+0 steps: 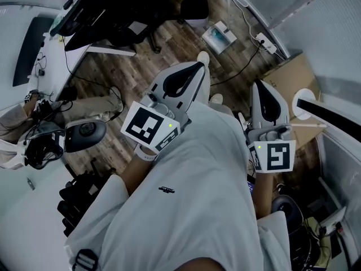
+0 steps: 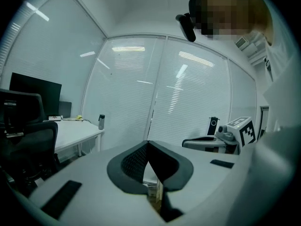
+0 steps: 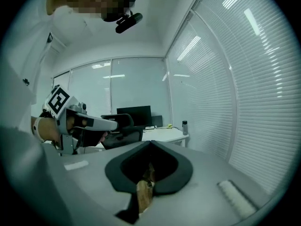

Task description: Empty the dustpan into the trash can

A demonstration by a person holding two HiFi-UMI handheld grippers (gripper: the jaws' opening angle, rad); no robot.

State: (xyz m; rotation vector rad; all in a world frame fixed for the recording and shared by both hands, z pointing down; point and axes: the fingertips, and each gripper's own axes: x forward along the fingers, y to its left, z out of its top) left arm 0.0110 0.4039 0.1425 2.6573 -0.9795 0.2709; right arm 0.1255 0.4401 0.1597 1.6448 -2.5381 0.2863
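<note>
In the head view both grippers are held out level in front of a person's white shirt, above a wood floor. My left gripper is shut with nothing in it; its dark pads meet in a point. My right gripper is likewise shut and empty, its jaws closed together. On the floor ahead lies a white flat thing with a teal inside, perhaps the dustpan. Beyond it stands a dark-topped white bin. Neither gripper touches them.
A white desk with a keyboard and monitor runs along the left, with black office chairs beside it. A cardboard sheet, a power strip and cables lie at the right. Glass walls with blinds enclose the room.
</note>
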